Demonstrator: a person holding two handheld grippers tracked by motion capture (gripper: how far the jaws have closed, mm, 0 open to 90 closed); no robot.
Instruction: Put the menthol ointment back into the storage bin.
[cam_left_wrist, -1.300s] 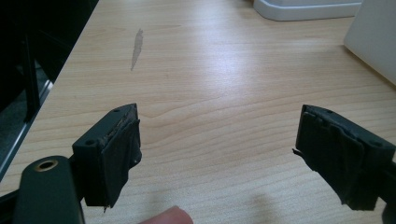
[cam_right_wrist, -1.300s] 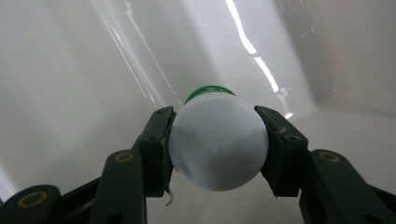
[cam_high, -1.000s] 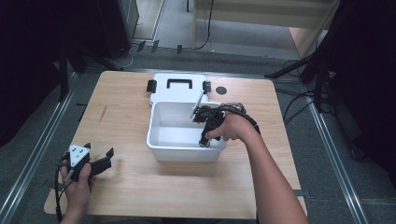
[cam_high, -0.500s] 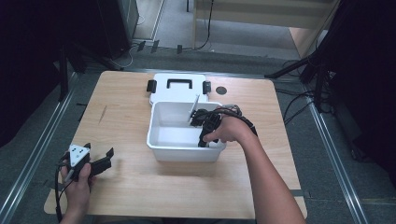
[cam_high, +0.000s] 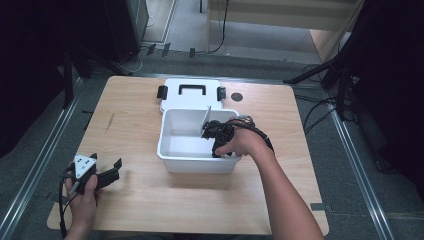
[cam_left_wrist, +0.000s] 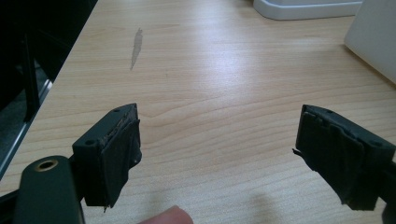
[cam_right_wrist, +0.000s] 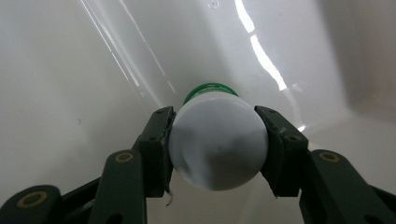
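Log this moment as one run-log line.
right gripper: shut on white-capped green-rimmed bottle, inside white plastic bin | left gripper: open, empty, over wooden table | white lid: behind bin

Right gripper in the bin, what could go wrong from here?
1. The right gripper pinches the white-capped bottle only at its round cap, so it might slip or swing when lifted.
2. It sits low in the white bin near the upright divider; a tilted lift could knock either.
3. The bin may slide; the left gripper hangs open, away from it.
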